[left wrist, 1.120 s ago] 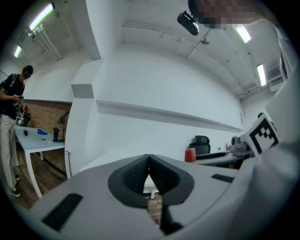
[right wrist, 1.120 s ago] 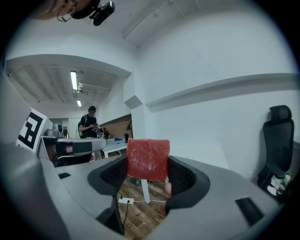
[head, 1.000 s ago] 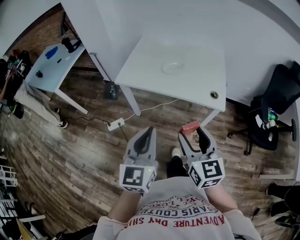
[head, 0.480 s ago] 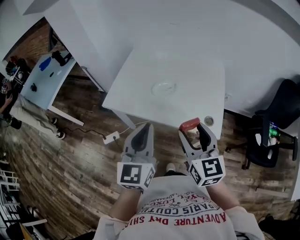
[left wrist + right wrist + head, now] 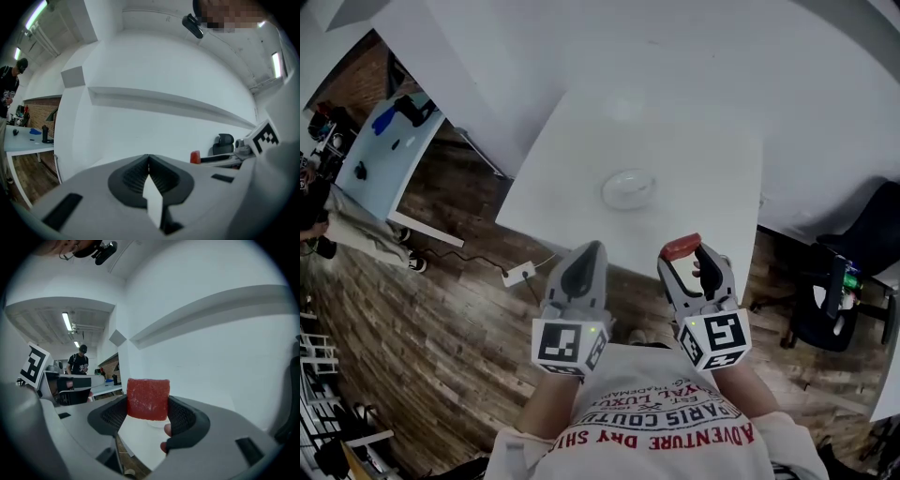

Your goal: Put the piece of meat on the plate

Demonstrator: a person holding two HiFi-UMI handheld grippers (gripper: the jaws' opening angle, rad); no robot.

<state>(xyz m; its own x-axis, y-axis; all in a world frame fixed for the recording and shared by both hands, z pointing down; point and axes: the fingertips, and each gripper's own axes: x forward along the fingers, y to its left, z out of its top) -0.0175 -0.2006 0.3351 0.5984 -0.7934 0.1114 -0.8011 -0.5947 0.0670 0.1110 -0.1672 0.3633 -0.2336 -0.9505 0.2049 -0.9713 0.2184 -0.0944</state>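
Note:
A red block of meat (image 5: 148, 398) sits clamped between the jaws of my right gripper (image 5: 149, 404); in the head view the meat (image 5: 681, 247) shows at that gripper's (image 5: 684, 253) tip, over the white table's (image 5: 694, 197) near edge. A small clear plate (image 5: 627, 188) lies on the table ahead of both grippers, a little to the left of the meat. My left gripper (image 5: 589, 253) hangs beside the right one over the floor just short of the table edge, its jaws pressed together with nothing in them (image 5: 148, 161).
A second table (image 5: 380, 159) with a blue object and dark items stands far left. A black chair (image 5: 825, 300) is at the right. A power strip and cable (image 5: 517, 275) lie on the wooden floor. A person (image 5: 78, 363) stands far off in the right gripper view.
Both grippers and the view have advanced toward the white table; the plate now lies closer and the meat has reached the table's near edge. The hold on the meat is unchanged.

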